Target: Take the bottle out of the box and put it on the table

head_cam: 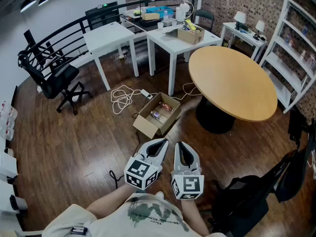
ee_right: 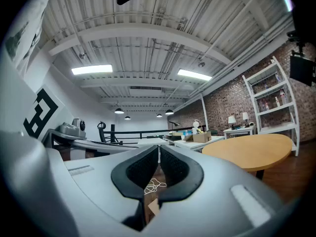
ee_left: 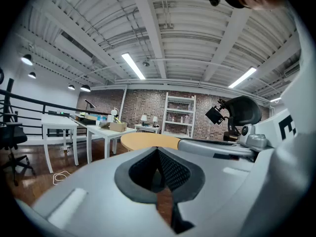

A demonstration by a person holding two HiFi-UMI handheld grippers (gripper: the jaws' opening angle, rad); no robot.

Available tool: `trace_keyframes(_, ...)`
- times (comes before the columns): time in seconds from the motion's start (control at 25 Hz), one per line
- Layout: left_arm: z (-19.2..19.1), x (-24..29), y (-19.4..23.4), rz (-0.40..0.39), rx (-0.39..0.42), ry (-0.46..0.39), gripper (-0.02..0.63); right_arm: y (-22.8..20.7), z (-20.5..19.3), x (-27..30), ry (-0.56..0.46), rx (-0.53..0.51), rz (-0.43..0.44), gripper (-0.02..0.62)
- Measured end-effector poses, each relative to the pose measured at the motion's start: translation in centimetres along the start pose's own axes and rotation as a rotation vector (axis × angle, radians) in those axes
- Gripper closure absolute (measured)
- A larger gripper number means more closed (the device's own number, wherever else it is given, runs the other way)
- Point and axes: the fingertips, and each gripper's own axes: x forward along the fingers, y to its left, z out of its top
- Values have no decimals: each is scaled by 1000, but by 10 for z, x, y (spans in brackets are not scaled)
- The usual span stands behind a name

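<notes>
Your left hand-held gripper (head_cam: 159, 142) and right hand-held gripper (head_cam: 182, 145) are closed, empty. The box (head_cam: 145, 125) holding the bottle (head_cam: 157, 115) lies ahead of them.

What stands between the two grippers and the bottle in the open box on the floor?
Nothing visible does. Only bare wooden floor lies between the left gripper, the right gripper and the box, whose top is open over the bottle. The white cable lies left of the box, off that line.

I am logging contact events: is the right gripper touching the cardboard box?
Apart. The head view shows bare floor between the right gripper and the cardboard box.
</notes>
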Motion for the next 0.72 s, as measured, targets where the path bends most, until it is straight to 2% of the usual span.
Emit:
trace_keyframes(0.44,1,40,-15,-46,9,12,606,-34,1,6,18,-12,-18,583)
trace_keyframes(0.72,4,67,3,-41,-4,-9,606,-52,-2,27,21,-27,-27,583)
